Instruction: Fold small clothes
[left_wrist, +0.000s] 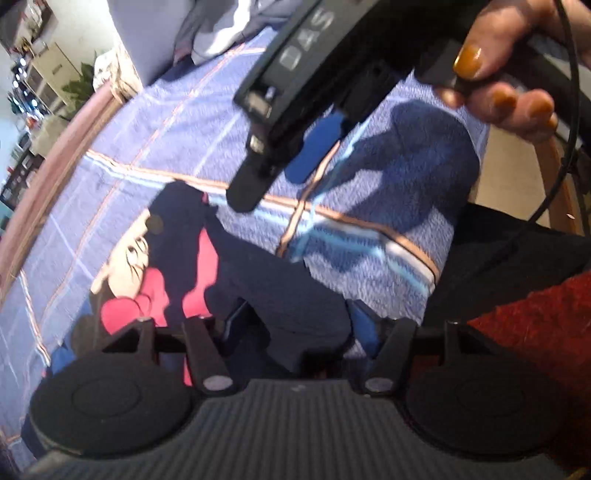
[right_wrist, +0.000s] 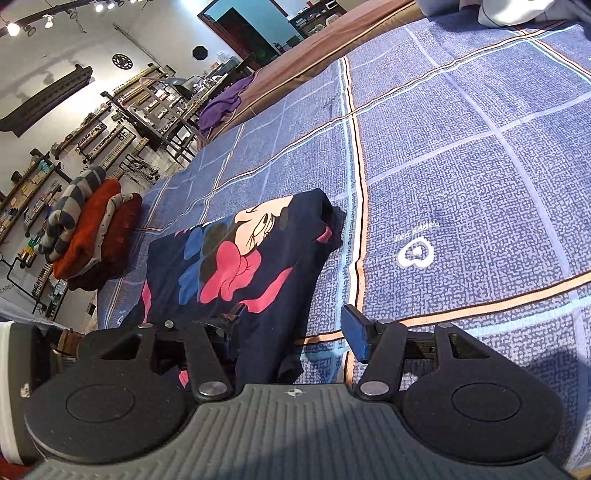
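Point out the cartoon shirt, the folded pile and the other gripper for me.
cartoon shirt (right_wrist: 236, 258): right wrist view, on the pink bow print.
folded pile (right_wrist: 88, 236): right wrist view, on the orange garment.
right gripper (left_wrist: 271, 184): left wrist view, between its fingertips.

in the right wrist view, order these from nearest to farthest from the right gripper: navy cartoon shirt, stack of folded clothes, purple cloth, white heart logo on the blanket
1. Navy cartoon-print shirt, reaching between the right gripper's jaws.
2. White heart logo on the blue checked blanket, ahead to the right.
3. Stack of folded orange and striped clothes, far left.
4. Purple cloth, at the back.

Navy cartoon shirt (left_wrist: 236, 266) between left hand-held gripper (left_wrist: 295, 325) fingers (blurred), blue blanket (left_wrist: 177, 122)
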